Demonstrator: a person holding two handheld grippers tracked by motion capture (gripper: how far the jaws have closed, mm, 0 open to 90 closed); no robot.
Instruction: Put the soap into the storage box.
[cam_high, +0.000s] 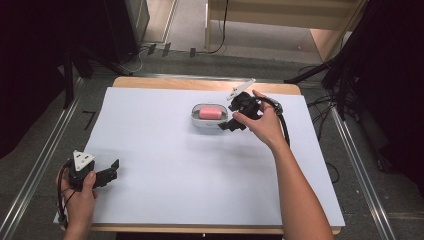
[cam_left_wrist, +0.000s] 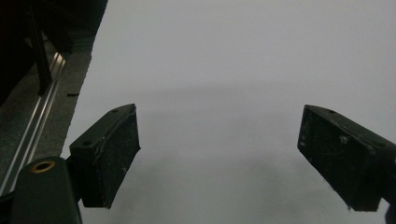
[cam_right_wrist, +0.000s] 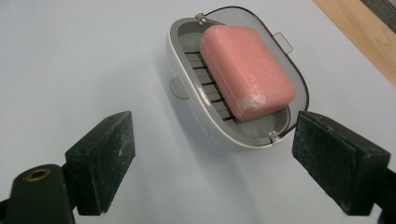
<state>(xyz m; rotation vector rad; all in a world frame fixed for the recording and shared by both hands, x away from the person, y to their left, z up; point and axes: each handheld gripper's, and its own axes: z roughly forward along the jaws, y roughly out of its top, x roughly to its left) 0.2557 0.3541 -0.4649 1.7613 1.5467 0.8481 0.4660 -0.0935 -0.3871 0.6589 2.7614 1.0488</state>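
The pink soap (cam_right_wrist: 246, 71) lay in its open dish (cam_right_wrist: 187, 65) mid-counter, long axis slanting away, just ahead of the released right claw (cam_right_wrist: 212, 161), far nearer than the left claw (cam_left_wrist: 219, 158), spread wide and empty.

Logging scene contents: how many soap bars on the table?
1. A pink soap bar lies in the open white soap dish near the table's far edge, just ahead of the right hand-held gripper.
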